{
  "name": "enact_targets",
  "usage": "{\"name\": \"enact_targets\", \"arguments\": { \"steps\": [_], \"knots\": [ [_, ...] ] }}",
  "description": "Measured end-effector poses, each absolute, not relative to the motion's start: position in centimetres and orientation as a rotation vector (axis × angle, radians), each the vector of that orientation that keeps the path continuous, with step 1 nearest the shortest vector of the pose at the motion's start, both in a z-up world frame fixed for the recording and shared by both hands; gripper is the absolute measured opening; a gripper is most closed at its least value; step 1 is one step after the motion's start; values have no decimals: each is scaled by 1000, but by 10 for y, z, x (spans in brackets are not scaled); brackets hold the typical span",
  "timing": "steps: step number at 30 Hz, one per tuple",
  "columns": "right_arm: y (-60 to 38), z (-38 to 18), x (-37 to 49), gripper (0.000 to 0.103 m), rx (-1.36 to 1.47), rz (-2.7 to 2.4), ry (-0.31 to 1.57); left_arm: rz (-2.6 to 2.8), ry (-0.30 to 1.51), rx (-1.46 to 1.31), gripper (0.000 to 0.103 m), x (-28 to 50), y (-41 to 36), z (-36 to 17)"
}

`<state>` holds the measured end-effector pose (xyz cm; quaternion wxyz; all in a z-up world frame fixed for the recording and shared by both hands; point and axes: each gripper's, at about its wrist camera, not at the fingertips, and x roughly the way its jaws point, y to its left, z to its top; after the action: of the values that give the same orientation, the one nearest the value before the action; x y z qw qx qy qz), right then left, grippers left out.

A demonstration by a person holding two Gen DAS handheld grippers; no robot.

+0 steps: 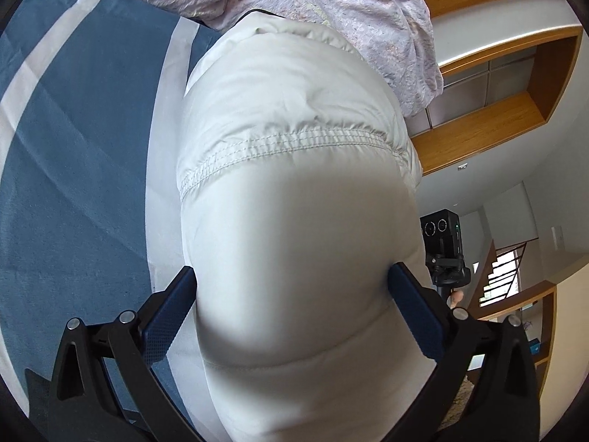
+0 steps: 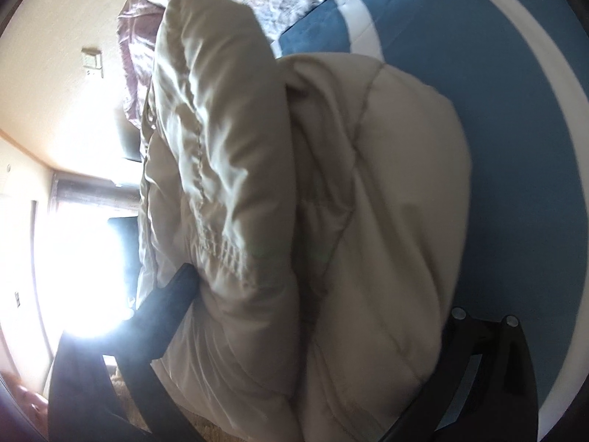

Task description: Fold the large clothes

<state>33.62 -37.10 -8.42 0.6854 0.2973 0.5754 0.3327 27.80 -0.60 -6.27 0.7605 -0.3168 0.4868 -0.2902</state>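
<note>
Puffer jacket (image 1: 294, 199) is pinched by the left gripper (image 1: 292, 294) and the right gripper (image 2: 313, 313) over blue-and-white bedding (image 1: 73, 147); wooden shelving (image 1: 515, 84) is seen beyond

- Left claw (image 1: 292, 276), black-framed with blue textured pads (image 1: 167, 316): jaws spread wide, pressing both sides of a puffy pale grey quilted jacket (image 1: 291, 169).
- Right claw (image 2: 316, 294): dark fingers (image 2: 165, 305) clamped around the same jacket's bunched padding; right finger mostly hidden.

Puffer jacket (image 1: 294, 169): pale grey-beige. Bedsheet (image 1: 81, 140): blue, white-striped. Quilt (image 1: 331, 3): pink, speckled. Gripper pads (image 1: 165, 316): navy.
</note>
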Motion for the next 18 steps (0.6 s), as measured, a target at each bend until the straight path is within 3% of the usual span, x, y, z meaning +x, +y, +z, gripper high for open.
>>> {"name": "enact_targets", "arguments": {
  "steps": [6, 9, 12, 18],
  "knots": [
    [-353, -87, 340, 100, 659, 841, 1215, -615, 1010, -641, 99, 271, -15, -55],
    [-347, -83, 339, 84, 670, 892, 1155, -614, 988, -630, 91, 266, -16, -46],
    [-345, -77, 338, 75, 670, 926, 1117, -629, 965, -625, 88, 264, -13, -38],
    [-320, -59, 352, 71, 646, 967, 1075, -642, 878, -610, 85, 259, 1, -12]
  ]
}}
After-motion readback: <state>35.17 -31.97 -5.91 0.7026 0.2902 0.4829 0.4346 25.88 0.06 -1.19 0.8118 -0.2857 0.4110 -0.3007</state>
